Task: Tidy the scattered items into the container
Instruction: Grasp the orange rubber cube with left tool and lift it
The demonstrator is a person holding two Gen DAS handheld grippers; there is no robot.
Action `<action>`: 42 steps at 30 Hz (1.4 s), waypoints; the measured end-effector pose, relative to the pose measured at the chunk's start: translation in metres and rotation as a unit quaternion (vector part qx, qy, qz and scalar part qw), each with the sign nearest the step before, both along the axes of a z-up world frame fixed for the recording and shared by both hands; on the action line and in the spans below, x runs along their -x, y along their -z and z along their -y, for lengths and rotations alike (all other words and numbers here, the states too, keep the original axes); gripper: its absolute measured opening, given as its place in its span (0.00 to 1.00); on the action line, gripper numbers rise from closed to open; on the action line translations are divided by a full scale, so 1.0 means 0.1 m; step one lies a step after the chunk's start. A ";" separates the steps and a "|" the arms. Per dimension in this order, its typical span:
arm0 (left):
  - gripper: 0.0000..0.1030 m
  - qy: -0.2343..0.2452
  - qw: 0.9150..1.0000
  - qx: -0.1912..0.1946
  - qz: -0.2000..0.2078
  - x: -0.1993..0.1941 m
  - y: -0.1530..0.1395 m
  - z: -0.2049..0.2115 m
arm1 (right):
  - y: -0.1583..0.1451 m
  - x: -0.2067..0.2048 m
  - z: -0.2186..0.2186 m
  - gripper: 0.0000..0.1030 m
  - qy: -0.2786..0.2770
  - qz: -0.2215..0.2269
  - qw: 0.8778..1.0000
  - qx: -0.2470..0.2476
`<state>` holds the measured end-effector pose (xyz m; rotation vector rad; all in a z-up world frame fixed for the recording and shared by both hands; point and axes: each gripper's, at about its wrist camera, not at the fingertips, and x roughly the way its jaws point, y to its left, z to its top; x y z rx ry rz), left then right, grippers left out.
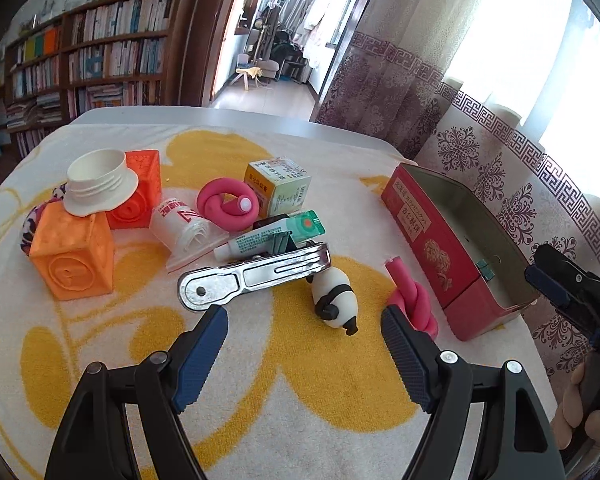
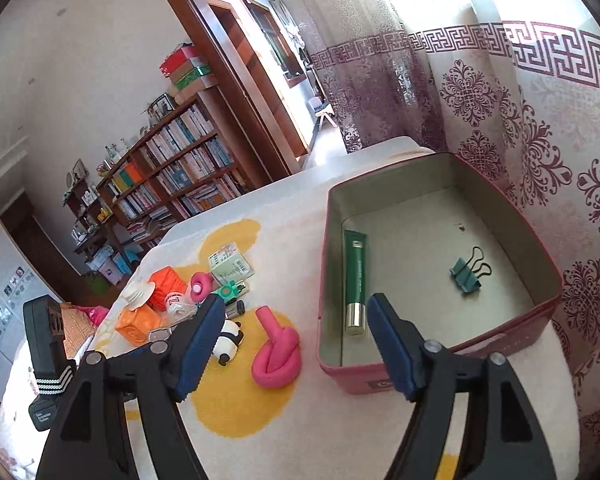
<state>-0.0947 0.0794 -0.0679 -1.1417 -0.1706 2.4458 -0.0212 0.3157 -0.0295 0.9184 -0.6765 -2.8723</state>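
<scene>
Red tin (image 2: 440,360) sits at three o'clock of the clutter, already holding a green tube (image 2: 355,276) and binder clip (image 2: 466,274). Both the left gripper (image 1: 304,332) and right gripper (image 2: 296,336) are spread, empty. Risk: left jaws closing near the steel clamp (image 1: 256,276) could nudge the panda (image 1: 336,300), since it lies against it. The tin's near wall hides part of its floor.

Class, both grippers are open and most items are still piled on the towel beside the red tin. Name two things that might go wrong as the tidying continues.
1. The white threaded ring sits tilted atop two orange cubes; lifting either cube would likely tip it off.
2. The metal clip lies against the panda toy and the small tube, so the left gripper closing there may nudge them or grab two things.
</scene>
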 end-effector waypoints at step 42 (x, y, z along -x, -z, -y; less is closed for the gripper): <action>0.69 -0.152 0.985 0.057 0.053 0.91 0.44 1.08 | 0.49 0.18 0.63 0.77 -0.020 0.068 0.993 -0.093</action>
